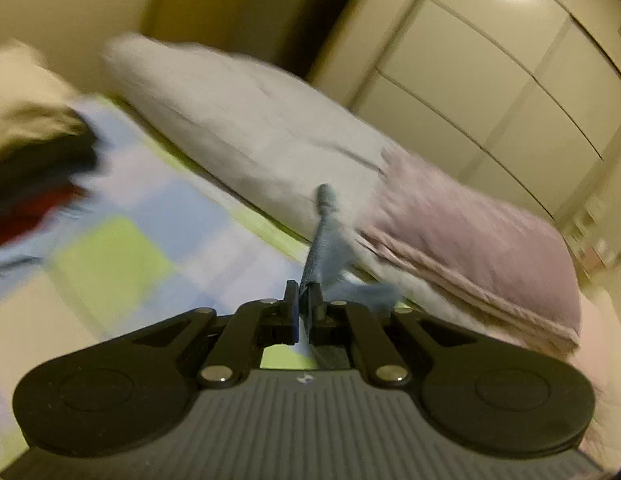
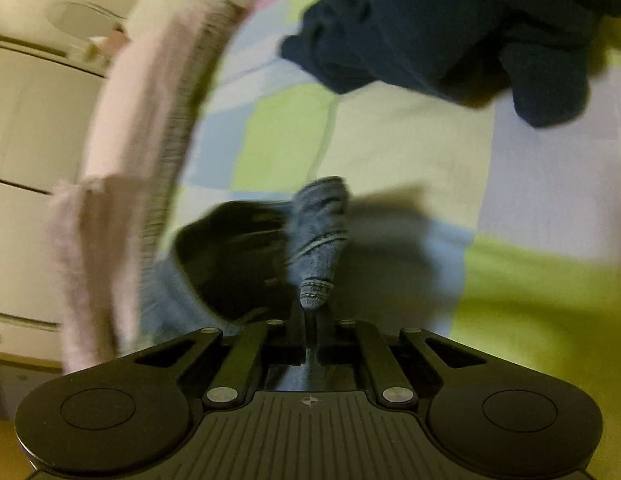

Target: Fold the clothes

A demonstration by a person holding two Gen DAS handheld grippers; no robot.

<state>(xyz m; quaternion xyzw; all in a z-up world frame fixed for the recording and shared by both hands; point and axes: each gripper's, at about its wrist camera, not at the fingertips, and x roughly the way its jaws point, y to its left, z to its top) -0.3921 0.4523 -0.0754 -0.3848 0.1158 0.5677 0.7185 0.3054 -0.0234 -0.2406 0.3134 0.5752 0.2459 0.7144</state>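
Observation:
My left gripper (image 1: 304,300) is shut on the edge of a blue denim garment (image 1: 322,240), which rises as a taut strip from the jaws above the bed. My right gripper (image 2: 310,320) is shut on a stitched hem of the same blue denim garment (image 2: 318,236), which bunches up just past the jaws. A dark shape, likely the other gripper, shows blurred to the left of the denim (image 2: 230,252). Both views are motion-blurred.
A checked blue, green and white bedsheet (image 1: 122,256) covers the bed. A white pillow (image 1: 238,120) and a pink folded blanket (image 1: 470,240) lie along the far edge. A dark navy garment (image 2: 450,28) and a dark-and-red clothes pile (image 1: 34,188) lie on the sheet. White wardrobe doors (image 1: 490,80) stand behind.

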